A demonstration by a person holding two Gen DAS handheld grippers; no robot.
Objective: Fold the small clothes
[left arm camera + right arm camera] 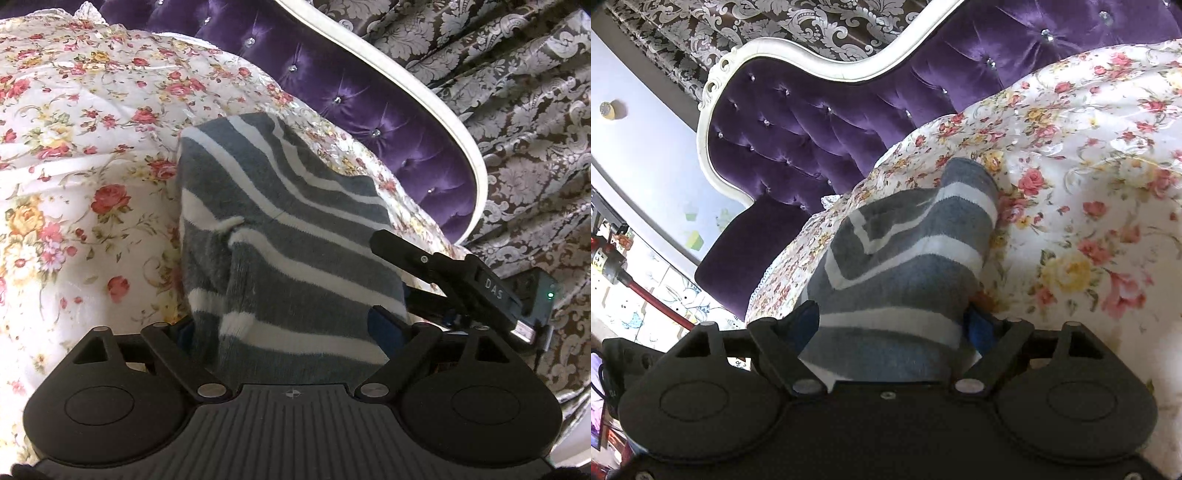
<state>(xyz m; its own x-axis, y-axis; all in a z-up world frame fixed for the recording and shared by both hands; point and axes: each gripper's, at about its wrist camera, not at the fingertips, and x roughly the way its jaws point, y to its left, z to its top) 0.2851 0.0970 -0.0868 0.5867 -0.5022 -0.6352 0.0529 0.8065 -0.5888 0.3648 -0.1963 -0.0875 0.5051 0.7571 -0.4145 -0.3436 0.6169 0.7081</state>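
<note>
A: What lies around the striped sock (pixel 280 236)?

B: A flowered bedspread (pixel 74 177) under it, a purple tufted headboard (pixel 354 96) with a white frame behind, and a patterned curtain (pixel 517 110) beyond that. In the right wrist view a pale wall (pixel 646 147) and some clutter show at the far left (too small to name).

A: And where is the sock itself?

B: It rests on the bedspread near the headboard, grey with white stripes, folded over so one layer lies across another. Its near end drapes down between the fingers of the left gripper (pixel 291 332).

A: Are those fingers pinching it?

B: No. They stand spread wide, with blue pads at either side of the cloth, and the sock fills the gap loosely. The right gripper (pixel 894 328) is the same in its own view: spread, the sock bunched between its blue pads, no squeeze to be seen.

A: Does anything stand in the way?

B: In the left wrist view the right gripper's black finger (pixel 402 247) reaches in from the right, touching or just beside the sock's edge; which, one cannot tell.

A: What is hidden?

B: The sock's near end, behind each gripper's body, and the fingertips, mostly covered by cloth.
</note>
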